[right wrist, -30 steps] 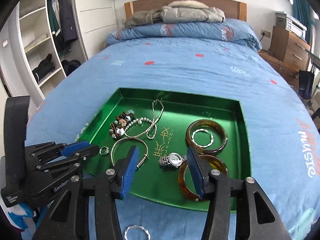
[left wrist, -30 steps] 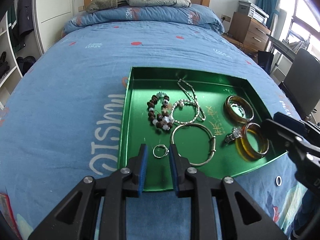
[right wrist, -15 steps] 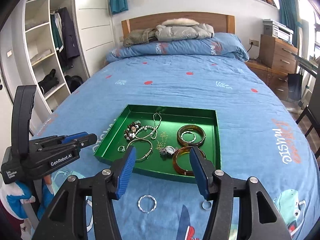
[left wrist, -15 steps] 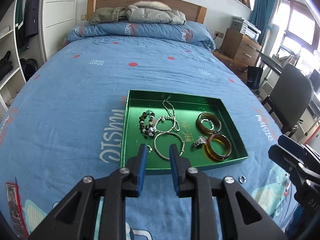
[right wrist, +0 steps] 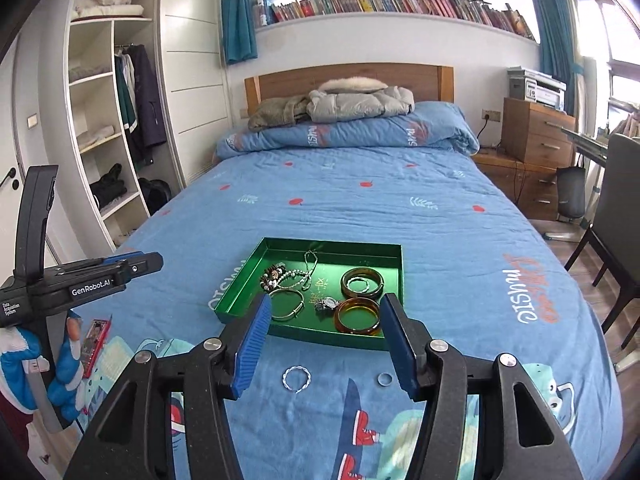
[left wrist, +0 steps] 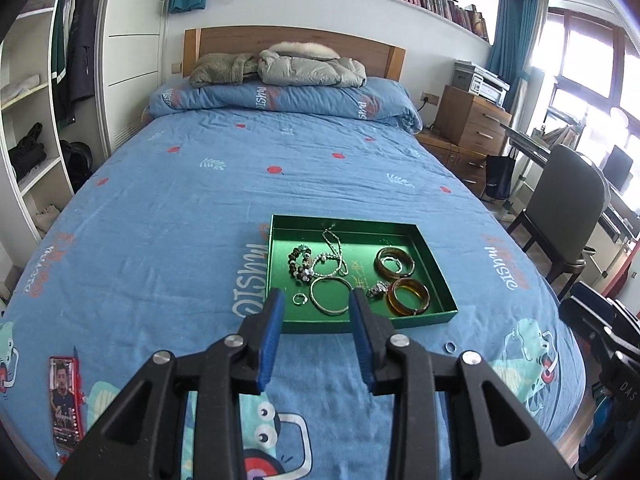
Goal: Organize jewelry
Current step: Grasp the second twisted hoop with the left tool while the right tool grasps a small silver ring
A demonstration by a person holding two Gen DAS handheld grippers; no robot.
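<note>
1. A shallow rectangular green tray (right wrist: 394,276) with a glossy metallic floor lies on the bed (right wrist: 360,208), whose blue cotton cover is printed with cartoons
2. Inside it, at 4 o'clock, a thick translucent amber bangle (right wrist: 358,315); at 2 o'clock a darker brown bangle (right wrist: 362,282) ringing a thin twisted silver one
3. A thin smooth silver bangle (left wrist: 331,295) lies at 7 o'clock, a tiny ring (left wrist: 299,299) just beside it, a bracelet of round wooden beads (left wrist: 299,266) at 10 o'clock, a silver chain (left wrist: 334,246) at 12, a metal wristwatch (right wrist: 326,303) near the middle
4. Outside the tray's near edge, on the cover: a twisted silver bracelet (right wrist: 296,378) and a small plain band (right wrist: 384,379)
5. Left claw (left wrist: 316,336): ribbed blue pads opening, nothing between them
6. Right claw (right wrist: 322,346): pads spread wide, empty, above the bed
</note>
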